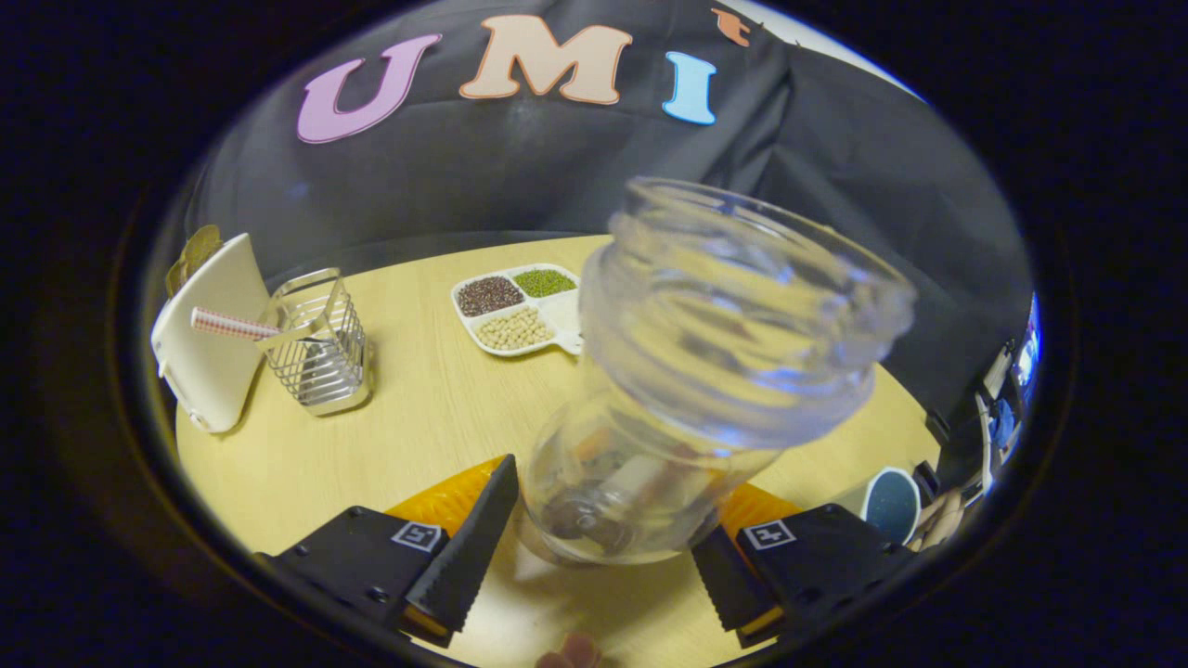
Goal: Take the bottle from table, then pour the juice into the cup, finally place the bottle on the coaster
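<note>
The tool is nearest the camera. Its two fingers stand part-way apart, one on each side of the base of the bottle. The left finger's toothed pad reaches the lower wall of the bottle. The right finger lies at the opposite side of the base. Firm pressure at both contacts cannot be confirmed, but the bottle appears to be carried between them, clear of the bench.

The bottle is clear plastic with a wide threaded mouth and no cap. Its long axis runs from the base between the fingers up and away, tilted toward the right side of the bench. The mouth is the farthest part from the tool. No juice can be made out inside.

The cup stands near the right edge of the bench, just beyond the right finger. It lies on the same side as the tilt. The pour therefore probably requires travel to the right before further tipping.

An orange surface, possibly the coaster, lies under the fingers.

Toward the far edge lies a divided tray of grains. At the left edge stand a wire holder and a white object.
</note>
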Demonstrator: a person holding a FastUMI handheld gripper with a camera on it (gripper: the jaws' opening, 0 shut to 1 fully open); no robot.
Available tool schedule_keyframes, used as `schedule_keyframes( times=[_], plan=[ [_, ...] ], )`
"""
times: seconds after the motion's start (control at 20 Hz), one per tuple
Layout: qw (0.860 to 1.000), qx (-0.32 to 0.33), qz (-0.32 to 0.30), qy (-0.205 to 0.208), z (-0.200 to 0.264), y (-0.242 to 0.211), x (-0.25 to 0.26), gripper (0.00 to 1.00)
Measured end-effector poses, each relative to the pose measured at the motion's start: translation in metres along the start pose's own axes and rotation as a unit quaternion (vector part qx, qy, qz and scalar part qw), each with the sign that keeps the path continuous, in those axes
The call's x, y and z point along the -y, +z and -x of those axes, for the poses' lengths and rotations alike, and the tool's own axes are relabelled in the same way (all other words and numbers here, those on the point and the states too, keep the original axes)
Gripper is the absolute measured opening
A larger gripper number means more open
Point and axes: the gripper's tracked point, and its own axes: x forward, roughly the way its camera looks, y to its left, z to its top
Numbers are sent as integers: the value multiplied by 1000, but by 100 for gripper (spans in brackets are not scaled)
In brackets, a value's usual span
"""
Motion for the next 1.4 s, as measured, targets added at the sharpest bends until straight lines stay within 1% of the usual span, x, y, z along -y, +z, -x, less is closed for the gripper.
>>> schedule_keyframes(
  times=[0.4, 0.6, 0.75, 0.85, 1.05, 1.2, 1.3, 1.4],
  plan=[
    [1000, 7, 21, 8, 14, -1, 9, 100],
    [1000, 2, 23, 19, 29, -6, 13, 100],
    [999, 3, 25, 35, 46, -6, 13, 100],
    [999, 2, 15, 47, 64, -5, 16, 100],
    [998, 18, 22, 52, 96, 11, 34, 100],
    [995, 46, 39, 74, 119, 34, 41, 100],
    [993, 59, 43, 95, 132, 47, 40, 100],
    [988, 68, 35, 137, 148, 59, 32, 100]
  ],
)
